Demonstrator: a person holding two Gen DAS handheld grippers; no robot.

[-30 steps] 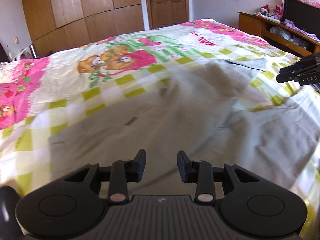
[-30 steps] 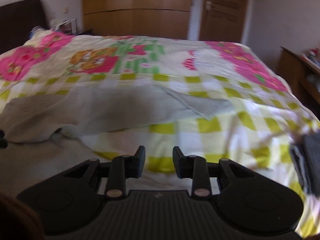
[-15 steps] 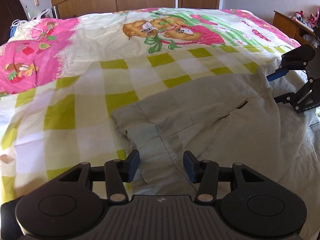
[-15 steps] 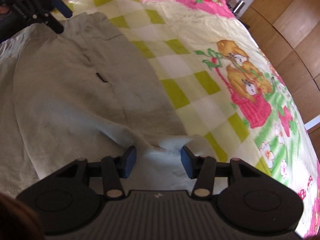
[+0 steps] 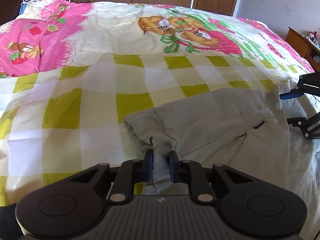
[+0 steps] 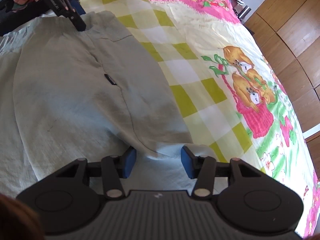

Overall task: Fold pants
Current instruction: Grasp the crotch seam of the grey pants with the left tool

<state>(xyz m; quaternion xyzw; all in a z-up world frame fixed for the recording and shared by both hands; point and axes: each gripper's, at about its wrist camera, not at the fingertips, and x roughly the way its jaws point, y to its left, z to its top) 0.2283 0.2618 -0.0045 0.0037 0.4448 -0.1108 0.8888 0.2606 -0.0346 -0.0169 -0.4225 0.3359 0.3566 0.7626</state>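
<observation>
Has just been closing the jaws of the left gripper (image 5: 161, 167) on the pants (image 5: 210, 124); half a second back straddles the hem edge with the jaws apart, now pinches a bunched tuck of cloth tight between the blue pads. Holds the right gripper (image 6: 158, 163) with its jaws standing apart, a pale ridge of cloth lying between the pads and not pressed by either, so no grip there yet. Has brought both grippers down from a roving sweep above the bed (image 5: 80, 110) to the far rim of the garment, one at each end.

Means, most likely, one corner secured and the other waiting; probably needs the right jaws shut on that ridge before lifting the edge over for a fold. Risks dragging the cloth askew if pulled by the left alone.

Shows the pants as light grey-green woven cotton, thin and limp, spread flat on the bed at the near side, with soft creases, a stitched curved pocket seam and a small dark label (image 5: 259, 124). Puckers into narrow pleats at the left pinch. Shows the bed cover as smooth printed cotton, yellow-green and white checks near the pants, pink border and cartoon bears farther off. Shows hard matte black plastic gripper bodies with ribbed backs.
</observation>
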